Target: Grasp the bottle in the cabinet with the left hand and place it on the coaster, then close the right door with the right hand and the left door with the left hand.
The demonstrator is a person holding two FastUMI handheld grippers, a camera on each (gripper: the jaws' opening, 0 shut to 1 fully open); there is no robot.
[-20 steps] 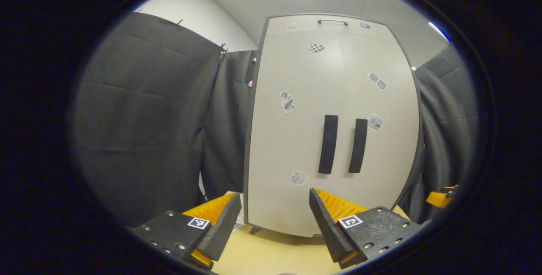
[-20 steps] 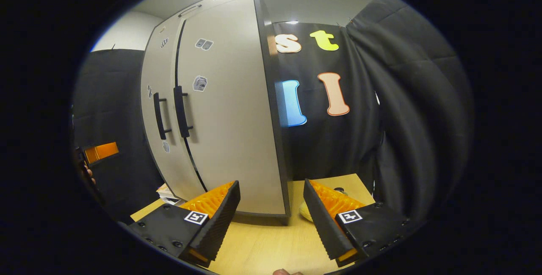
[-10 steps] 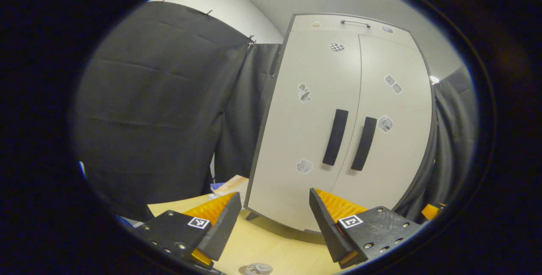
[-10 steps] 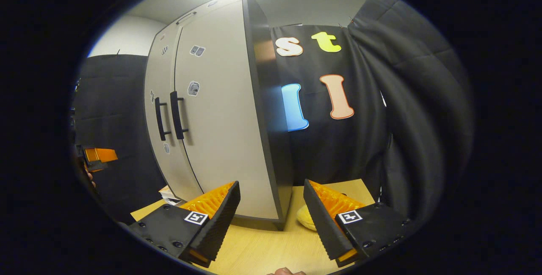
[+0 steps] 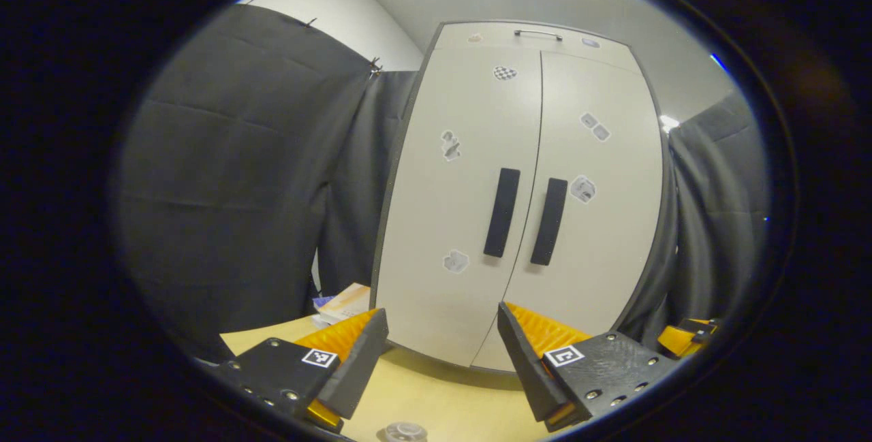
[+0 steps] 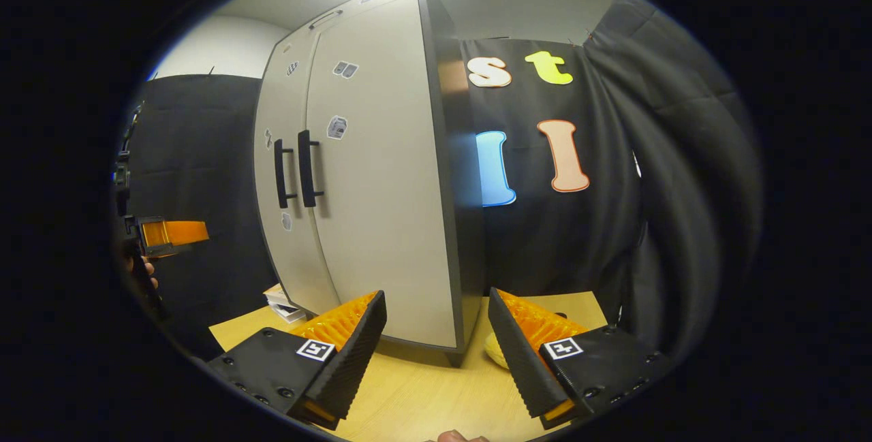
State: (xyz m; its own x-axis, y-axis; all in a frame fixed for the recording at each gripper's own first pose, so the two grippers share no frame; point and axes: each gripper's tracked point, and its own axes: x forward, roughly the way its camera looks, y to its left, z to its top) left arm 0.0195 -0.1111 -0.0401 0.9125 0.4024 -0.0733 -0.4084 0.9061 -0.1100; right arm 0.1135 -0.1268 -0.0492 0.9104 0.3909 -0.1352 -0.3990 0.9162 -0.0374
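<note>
The pale grey cabinet (image 5: 518, 224) stands on the wooden table with both doors shut, its two black handles (image 5: 501, 212) side by side. My left gripper (image 5: 439, 353) is open and empty, a short way in front of the doors. A small round clear thing (image 5: 405, 432), perhaps a bottle's top, peeks in at the bottom edge. My right gripper (image 6: 436, 346) is open and empty near the cabinet's (image 6: 368, 190) right front corner. A pale yellow round thing (image 6: 496, 353) lies on the table behind its right finger. The left gripper (image 6: 170, 232) hangs at the far left.
A stack of books or papers (image 5: 344, 300) lies on the table left of the cabinet, the same stack (image 6: 283, 297) visible past the doors. Black cloth walls close in on both sides. The wooden tabletop (image 6: 422, 394) runs under both grippers. The right gripper (image 5: 684, 338) sits at the right edge.
Both views have swung slightly: the cabinet now sits further left in the left gripper view and further right in the right gripper view. Doors stay shut, both grippers stay open.
</note>
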